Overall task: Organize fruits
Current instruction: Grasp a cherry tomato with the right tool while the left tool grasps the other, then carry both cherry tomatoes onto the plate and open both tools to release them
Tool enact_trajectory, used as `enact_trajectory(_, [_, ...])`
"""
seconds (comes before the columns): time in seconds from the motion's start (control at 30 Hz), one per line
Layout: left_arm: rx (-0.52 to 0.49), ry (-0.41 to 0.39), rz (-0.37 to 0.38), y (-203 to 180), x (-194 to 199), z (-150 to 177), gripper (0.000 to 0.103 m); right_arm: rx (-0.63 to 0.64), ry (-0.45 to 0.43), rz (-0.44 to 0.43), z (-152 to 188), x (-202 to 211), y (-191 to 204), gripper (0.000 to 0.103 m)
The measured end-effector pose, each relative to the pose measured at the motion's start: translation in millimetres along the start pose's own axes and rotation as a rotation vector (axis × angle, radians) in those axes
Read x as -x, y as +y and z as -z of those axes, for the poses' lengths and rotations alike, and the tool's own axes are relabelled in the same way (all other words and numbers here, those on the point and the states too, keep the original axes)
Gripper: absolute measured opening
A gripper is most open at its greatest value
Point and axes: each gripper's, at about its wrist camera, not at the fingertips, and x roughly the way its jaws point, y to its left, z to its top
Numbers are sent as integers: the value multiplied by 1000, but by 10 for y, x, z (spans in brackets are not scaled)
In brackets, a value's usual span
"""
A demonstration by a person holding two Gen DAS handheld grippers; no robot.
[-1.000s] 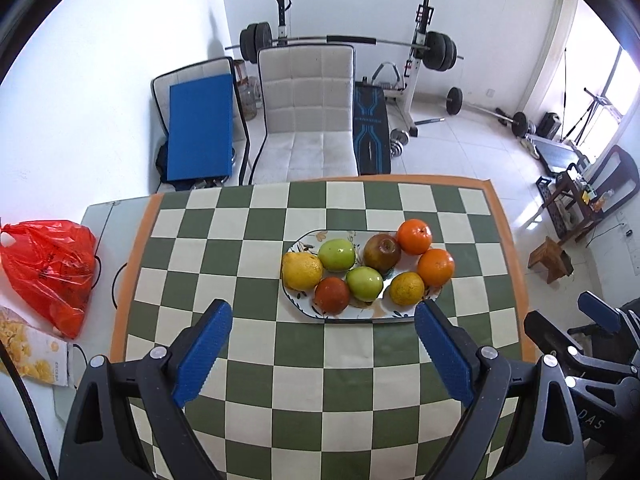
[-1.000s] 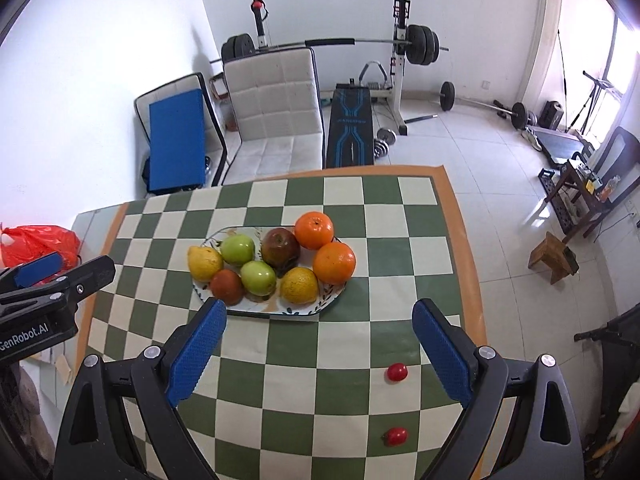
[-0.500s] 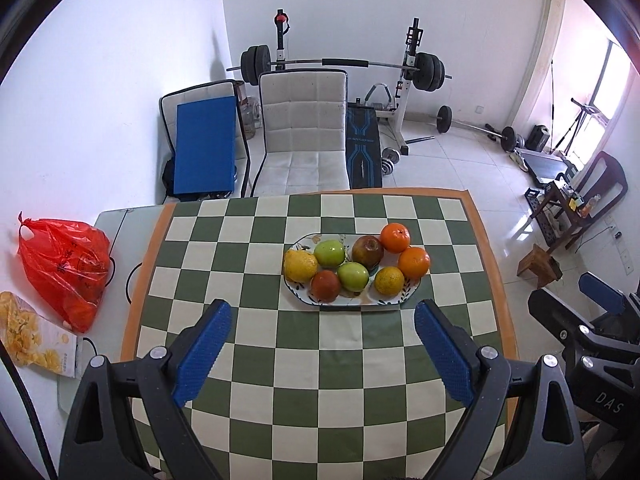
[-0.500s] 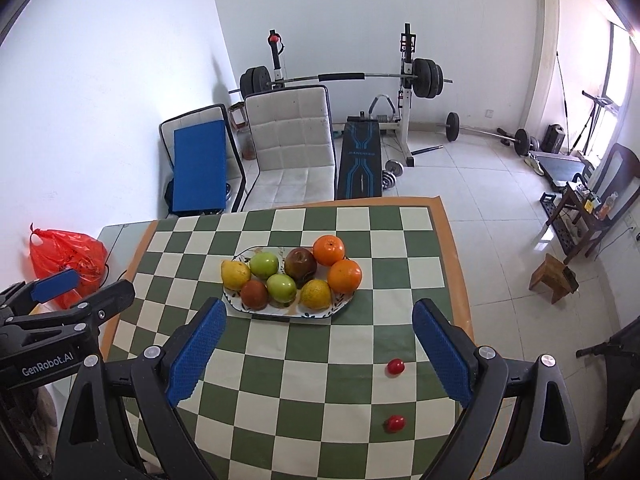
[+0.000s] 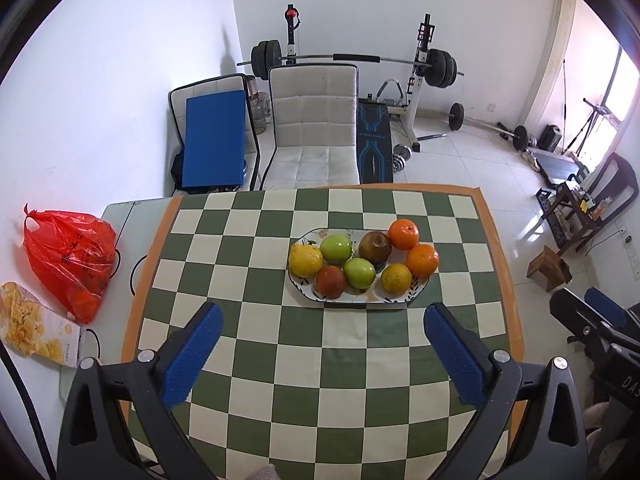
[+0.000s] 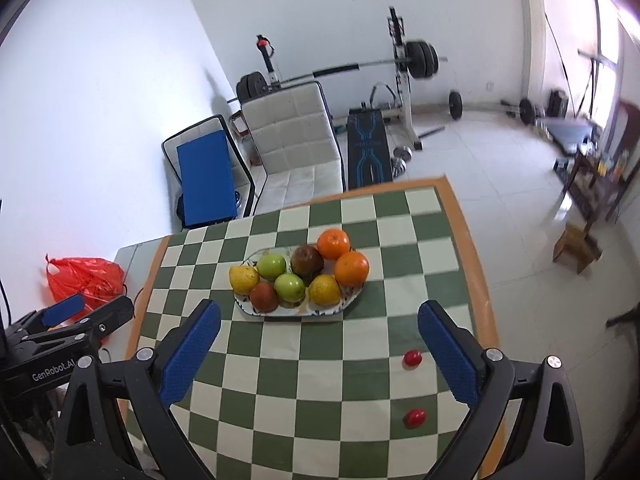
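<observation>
Both the left gripper (image 5: 322,344) and the right gripper (image 6: 319,338) are held above the checkered surface (image 5: 280,360) with jaws spread wide and empty, near the fruit plate (image 5: 352,300).

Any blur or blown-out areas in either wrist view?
Left wrist: sharp, plate and fruit crisp; window at right edge blown out; fisheye bends the table edge. Right wrist: background motion-blurred, barbell smeared; frame tilted; window overexposed.

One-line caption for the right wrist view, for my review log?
Open right gripper above checkered table; fruit plate ahead, two small red fruits loose near its right finger.
</observation>
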Motion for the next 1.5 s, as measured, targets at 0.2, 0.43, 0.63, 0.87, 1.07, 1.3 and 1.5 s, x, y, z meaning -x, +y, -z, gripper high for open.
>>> enact_trajectory(0.2, [-90,104,-23,-413,-576,69,103,-150,182,103,433,-691,-890,101])
enact_trajectory(0.43, [-270,300,-29,-1167,-1451,357,103,-305,458,140,1414,-1671,-1663,71])
enact_trajectory(0.63, [-377,418,-25,-1631,-1981,591,103,-323,534,117,1881,-2081,-1715,44])
enact_trajectory(0.87, [-489,507,83,-2228,-2397,758,102,-325,473,123,1892,-1930,-1779,35])
enact_trajectory(1.07, [-581,588,158,-2774,-2755,960,77,-391,445,168,1829,-1762,-2105,35])
enact_trajectory(1.3, [-619,621,220,-3037,-2917,1093,31,-444,431,216,1803,-1653,-2359,35])
enact_trajectory(1.5, [-560,604,278,-2858,-2757,1017,27,-439,404,210,1650,-1583,-2270,35])
